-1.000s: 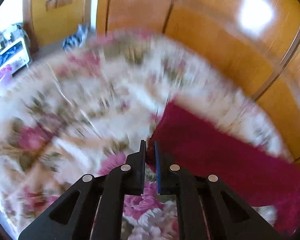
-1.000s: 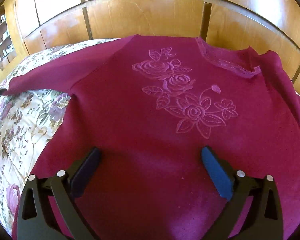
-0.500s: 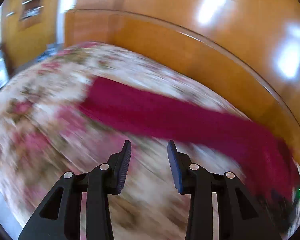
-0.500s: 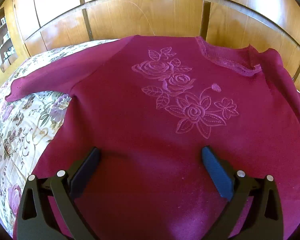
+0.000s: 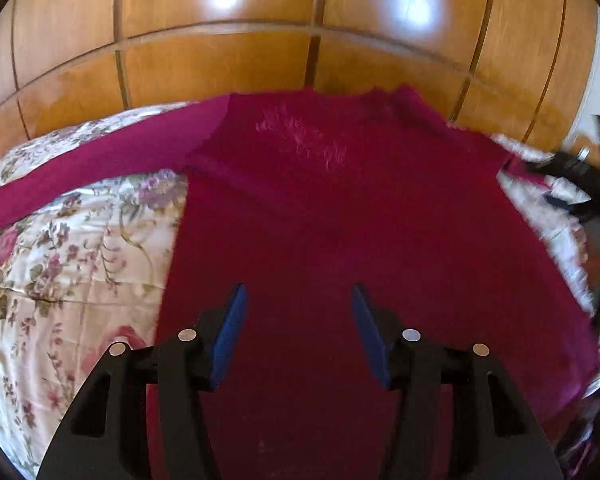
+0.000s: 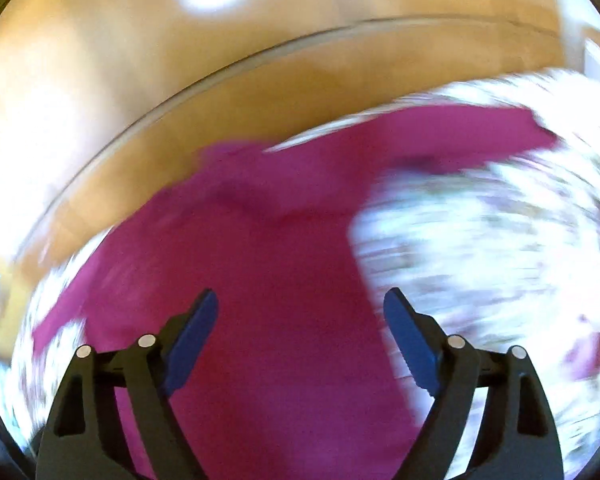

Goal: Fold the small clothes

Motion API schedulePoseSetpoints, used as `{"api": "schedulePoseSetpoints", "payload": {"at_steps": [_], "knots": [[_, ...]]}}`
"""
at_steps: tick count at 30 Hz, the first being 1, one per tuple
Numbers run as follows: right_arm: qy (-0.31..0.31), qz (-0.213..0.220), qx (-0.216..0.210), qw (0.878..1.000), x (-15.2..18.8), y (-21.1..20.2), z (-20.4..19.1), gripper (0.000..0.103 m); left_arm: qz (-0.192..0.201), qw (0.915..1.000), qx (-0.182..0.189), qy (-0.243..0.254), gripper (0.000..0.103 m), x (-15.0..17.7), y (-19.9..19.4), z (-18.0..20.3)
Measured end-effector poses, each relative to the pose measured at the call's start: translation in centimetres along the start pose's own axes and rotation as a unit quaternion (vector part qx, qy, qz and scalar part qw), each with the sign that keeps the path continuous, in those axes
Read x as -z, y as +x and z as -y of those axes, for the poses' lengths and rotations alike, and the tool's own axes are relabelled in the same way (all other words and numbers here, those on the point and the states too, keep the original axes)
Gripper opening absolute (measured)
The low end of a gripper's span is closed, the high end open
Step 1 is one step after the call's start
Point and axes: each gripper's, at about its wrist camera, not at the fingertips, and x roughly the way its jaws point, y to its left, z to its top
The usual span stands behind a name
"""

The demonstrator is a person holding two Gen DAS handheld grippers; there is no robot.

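Observation:
A dark red long-sleeved top lies spread flat on a floral bedspread, its left sleeve stretched out to the left. My left gripper is open and empty above the top's lower body. My right gripper is open and empty over the top; that view is blurred. The right sleeve reaches to the upper right there. The right gripper also shows at the right edge of the left wrist view.
A wooden panelled wall stands right behind the bed. The bedspread extends to the right of the top in the right wrist view.
My left gripper let go of the sleeve end, opened and swung right over the top's body. My right gripper, still until now, has swung right, blurring its view.

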Motion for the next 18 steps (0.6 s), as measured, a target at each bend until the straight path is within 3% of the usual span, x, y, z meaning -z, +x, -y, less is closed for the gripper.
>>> {"api": "schedulePoseSetpoints", "payload": {"at_steps": [2,5,9,15,18], "knots": [[0.068,0.011,0.012,0.998,-2.1,-0.4,5.2,0.079,-0.023,0.9997,-0.010,-0.002,0.057,0.7,1.3,0.2],[0.172,0.028,0.014,0.985,-5.3,-0.2,12.5,0.074,-0.012,0.9998,-0.016,-0.004,0.066,1.6,1.4,0.2],[0.252,0.033,0.020,0.967,-7.9,2.0,17.6,0.072,-0.008,0.9992,-0.039,0.010,0.070,2.2,1.8,0.2],[0.283,0.025,0.044,0.958,-11.8,6.4,20.2,0.072,-0.016,0.9983,-0.054,0.014,0.073,2.0,1.9,0.4],[0.250,0.019,0.088,0.964,-13.8,8.1,19.8,0.072,-0.017,0.9976,-0.064,0.018,0.076,2.0,2.0,0.8]]}}
